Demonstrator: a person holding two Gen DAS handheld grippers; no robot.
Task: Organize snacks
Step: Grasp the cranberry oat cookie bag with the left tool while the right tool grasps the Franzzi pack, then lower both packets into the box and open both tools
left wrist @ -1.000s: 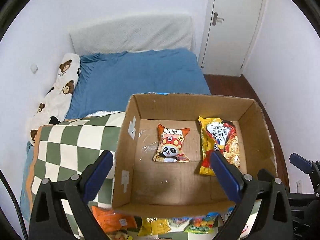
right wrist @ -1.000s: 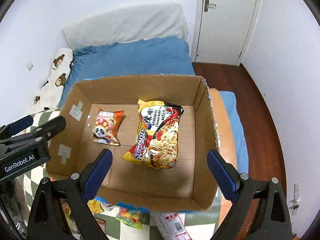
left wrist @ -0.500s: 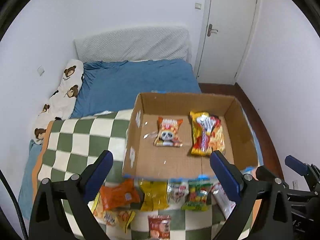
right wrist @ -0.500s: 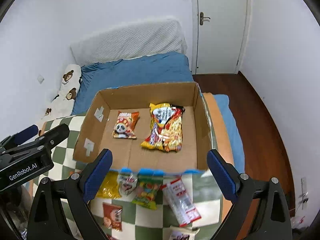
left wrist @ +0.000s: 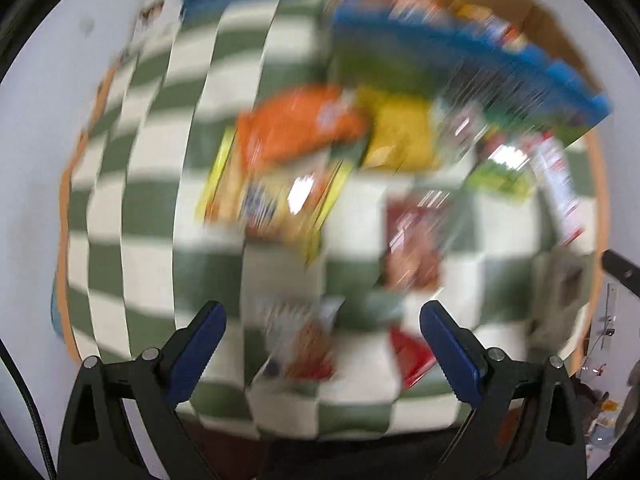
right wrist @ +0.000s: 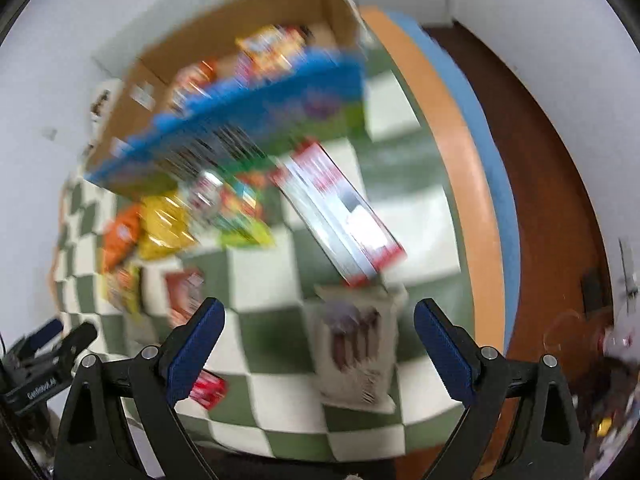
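Cardboard box (right wrist: 256, 20) holds two blurred snack packets (right wrist: 272, 48); left gripper (left wrist: 322, 340) and right gripper (right wrist: 318, 336) both spread, empty.

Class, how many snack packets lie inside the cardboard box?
2: a red-orange packet at left, a yellow packet right of it. Blur may hide more.

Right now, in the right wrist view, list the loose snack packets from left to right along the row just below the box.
orange packet → yellow packet → green multicoloured packet → long red-and-white packet. All are motion-blurred.
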